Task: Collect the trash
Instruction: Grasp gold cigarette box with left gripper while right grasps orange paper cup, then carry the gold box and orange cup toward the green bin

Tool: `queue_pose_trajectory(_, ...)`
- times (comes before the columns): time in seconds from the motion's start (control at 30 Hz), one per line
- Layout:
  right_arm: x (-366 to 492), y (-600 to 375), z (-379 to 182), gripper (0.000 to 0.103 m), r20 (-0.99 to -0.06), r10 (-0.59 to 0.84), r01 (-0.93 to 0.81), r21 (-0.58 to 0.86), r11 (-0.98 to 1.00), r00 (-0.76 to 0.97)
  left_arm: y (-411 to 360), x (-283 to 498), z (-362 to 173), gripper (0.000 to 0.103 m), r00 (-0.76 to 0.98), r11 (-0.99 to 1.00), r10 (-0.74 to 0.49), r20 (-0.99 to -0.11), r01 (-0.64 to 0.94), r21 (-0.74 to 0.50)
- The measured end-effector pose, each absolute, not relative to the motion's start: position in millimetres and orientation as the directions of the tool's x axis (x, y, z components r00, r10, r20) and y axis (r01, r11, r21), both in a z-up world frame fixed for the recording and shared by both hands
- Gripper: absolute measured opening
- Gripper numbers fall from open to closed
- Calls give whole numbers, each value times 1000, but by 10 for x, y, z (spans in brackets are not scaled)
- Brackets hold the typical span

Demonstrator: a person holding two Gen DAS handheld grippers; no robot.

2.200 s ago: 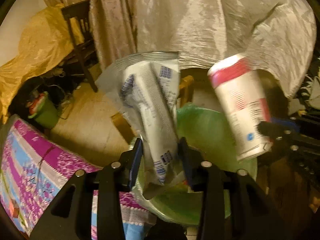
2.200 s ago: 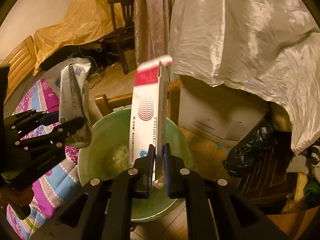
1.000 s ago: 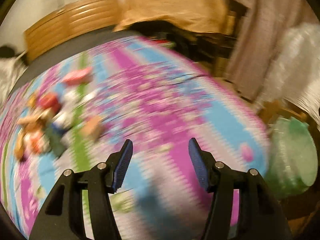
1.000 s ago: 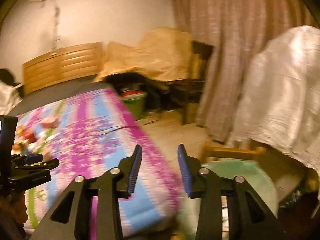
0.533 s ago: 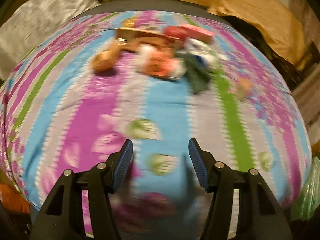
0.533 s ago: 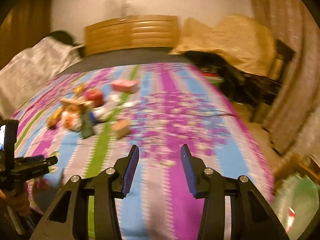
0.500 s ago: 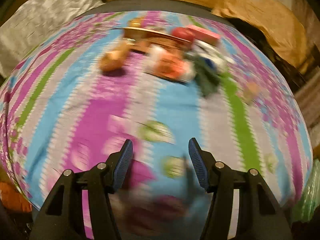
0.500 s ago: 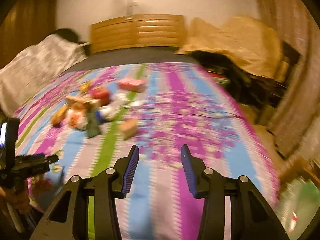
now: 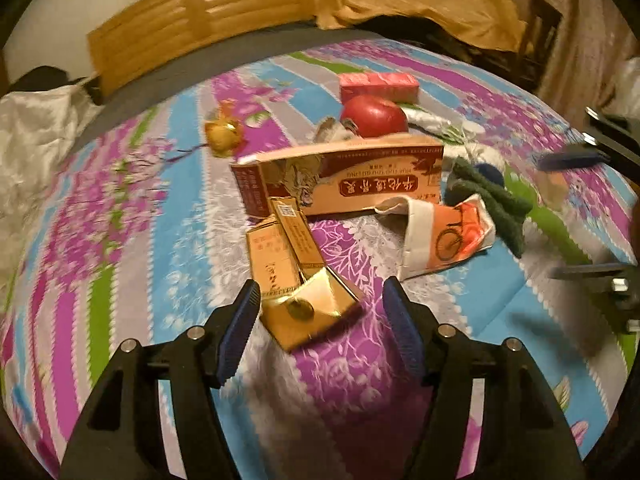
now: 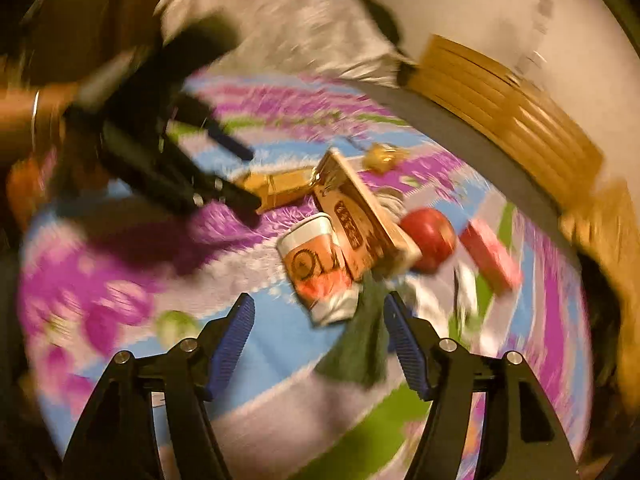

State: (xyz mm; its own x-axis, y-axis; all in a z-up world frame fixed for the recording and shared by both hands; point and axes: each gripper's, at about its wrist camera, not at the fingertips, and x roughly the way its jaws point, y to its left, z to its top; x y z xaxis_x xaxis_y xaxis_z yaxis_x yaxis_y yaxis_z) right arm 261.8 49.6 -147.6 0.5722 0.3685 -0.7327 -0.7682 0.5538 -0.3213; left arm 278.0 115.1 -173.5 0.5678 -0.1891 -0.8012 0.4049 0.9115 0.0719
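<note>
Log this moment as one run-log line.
left gripper: open, straddling gold cardboard box | right gripper: open, over crushed orange-and-white paper cup | surface: striped floral bedspread

Both grippers are now hanging empty with jaws spread, the wrapper and carton having gone from them. They are swinging away from the green bin to the trash pile on the bed: the left gripper (image 9: 322, 312) is closing around the gold box (image 9: 304, 304), while the right gripper (image 10: 320, 320) is nearing the paper cup (image 10: 316, 268).
</note>
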Motion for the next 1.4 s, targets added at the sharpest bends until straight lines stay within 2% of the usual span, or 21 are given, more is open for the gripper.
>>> queue_pose_trajectory(0.13, 2839, 786, -1702, 67, -755, 293, -784, -438, 441, 587, 1072, 2890, -1875, 61, 533, 857, -233, -813, 507, 87)
queue_pose_trajectory(0.17, 2889, 821, -1757, 62, -761, 275, -782, -447, 434, 588, 1060, 2917, -1914, 61, 524, 848, -231, -820, 522, 95)
queue_pose_trajectory(0.2, 2935, 856, -1812, 45, -773, 258, -786, -447, 427, 580, 1039, 2934, -1953, 60, 531, 836, -220, -818, 534, 123)
queue_pose_trajectory(0.23, 2967, 887, -1860, 39, -785, 251, -794, -438, 421, 566, 1039, 2940, -1973, 52, 536, 832, -216, -816, 539, 133)
queue_pose_trajectory(0.3, 2977, 925, -1884, 29, -771, 263, -786, -446, 428, 580, 1086, 2963, -1963, 46, 535, 834, -228, -814, 539, 120)
queue_pose_trajectory(0.37, 2906, 932, -1841, 25, -750, 281, -775, -454, 441, 599, 1169, 2952, -1887, 37, 542, 853, -251, -802, 515, 81)
queue_pose_trajectory(0.4, 2859, 911, -1799, 14, -739, 292, -769, -454, 450, 607, 1217, 2922, -1840, 36, 557, 869, -244, -794, 490, 76)
queue_pose_trajectory(0.43, 2805, 889, -1768, 11, -735, 302, -768, -448, 457, 608, 1260, 2884, -1811, 34, 569, 878, -240, -786, 473, 75)
queue_pose_trajectory(0.6, 2395, 789, -1562, 9, -725, 355, -781, -401, 479, 590, 1418, 2536, -1589, 33, 622, 914, -261, -738, 406, 20)
queue_pose_trajectory(0.8, 1833, 492, -1158, 9, -695, 439, -758, -236, 608, 569, 1354, 2046, -1380, 33, 647, 928, -291, -705, 370, -43)
queue_pose_trajectory(0.97, 1455, 199, -956, 9, -683, 452, -677, -85, 731, 574, 1241, 1727, -1315, 33, 655, 936, -308, -690, 339, -96)
queue_pose_trajectory(1.1, 1244, -142, -841, 9, -684, 404, -566, -15, 824, 607, 1089, 1538, -1280, 33, 654, 941, -301, -695, 320, -107)
queue_pose_trajectory(1.4, 1082, -896, -732, 9, -698, 234, -311, 16, 950, 677, 545, 1447, -1036, 33, 675, 963, -217, -706, 266, -41)
